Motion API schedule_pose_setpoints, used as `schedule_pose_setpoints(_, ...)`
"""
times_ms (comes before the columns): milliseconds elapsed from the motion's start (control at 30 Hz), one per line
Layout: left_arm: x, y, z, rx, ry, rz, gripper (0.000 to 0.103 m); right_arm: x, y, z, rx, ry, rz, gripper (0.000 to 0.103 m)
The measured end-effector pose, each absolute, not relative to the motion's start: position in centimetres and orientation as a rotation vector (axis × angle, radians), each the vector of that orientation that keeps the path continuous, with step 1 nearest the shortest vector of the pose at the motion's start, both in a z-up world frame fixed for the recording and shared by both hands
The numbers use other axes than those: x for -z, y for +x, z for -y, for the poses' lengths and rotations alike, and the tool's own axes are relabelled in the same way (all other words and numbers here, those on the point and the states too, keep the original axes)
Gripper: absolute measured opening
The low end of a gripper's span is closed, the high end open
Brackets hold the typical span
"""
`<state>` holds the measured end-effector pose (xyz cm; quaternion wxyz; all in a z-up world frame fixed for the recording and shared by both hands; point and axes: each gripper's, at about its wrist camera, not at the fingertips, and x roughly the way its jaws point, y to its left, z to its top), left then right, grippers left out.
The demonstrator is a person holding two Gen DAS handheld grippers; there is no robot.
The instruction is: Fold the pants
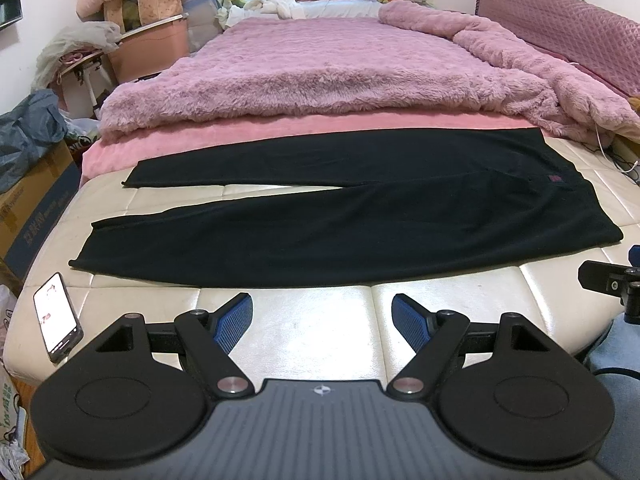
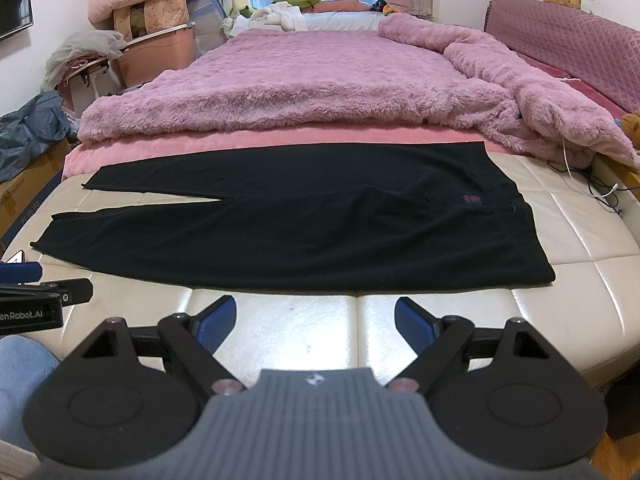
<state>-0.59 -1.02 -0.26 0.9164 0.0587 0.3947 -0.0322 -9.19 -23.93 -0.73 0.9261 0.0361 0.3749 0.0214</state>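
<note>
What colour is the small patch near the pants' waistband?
Dark red patch on black pants; clearest in the right wrist view.

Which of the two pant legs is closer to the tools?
The lower leg of the black fleece pants, by the cream mattress edge. The other leg lies farther back, beside the pink sheet.

My left gripper (image 1: 322, 322) is matte black: two round disc housings with an inset circle each, angled link arms on silver pivot pins, triangular cut-outs in the outer brackets, ribbed blue pads (image 1: 236, 320) on the fingers, and a grey ribbed centre plate with a small round logo. My right gripper (image 2: 316, 322) is the same build, with the same blue ribbed pads (image 2: 416, 326), silver pins and grey grooved plate. The other unit's black bracket at the right-wrist view's left edge shows a screw head and white lettering ending "enRobot.AI", and light blue denim (image 2: 20, 384) is worn below it.
</note>
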Motion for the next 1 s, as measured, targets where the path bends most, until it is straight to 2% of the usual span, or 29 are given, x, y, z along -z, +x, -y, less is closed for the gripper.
schedule_pose_setpoints(433, 0.2, 1.5, 0.6, 0.090, 0.106, -0.824, 0.092, 0.2, -7.4, 25.4, -0.023, 0.103, -0.757, 0.083)
schedule_pose_setpoints(633, 0.8, 4.5, -1.3, 0.141, 0.132, -0.835, 0.081, 0.0, -5.1, 27.3, -0.064, 0.084, -0.715, 0.082)
schedule_pose_setpoints(733, 1.5, 5.9, -2.1, 0.185, 0.205, -0.825, 0.079, 0.2, -3.8, 28.6, -0.113, 0.026, -0.673, 0.082)
schedule_pose_setpoints(833, 2.7, 7.3, -2.7, 0.252, 0.305, -0.820, 0.072, 0.9, -1.9, 30.2, -0.145, -0.057, -0.654, 0.082)
schedule_pose_setpoints(933, 4.5, 8.1, -3.2, 0.320, 0.421, -0.810, 0.068, 2.1, 0.2, 31.8, -0.180, -0.126, -0.687, 0.079)
schedule_pose_setpoints(1000, 5.9, 8.6, -3.6, 0.334, 0.494, -0.824, 0.067, 3.2, 1.5, 32.9, -0.198, -0.183, -0.720, 0.066)
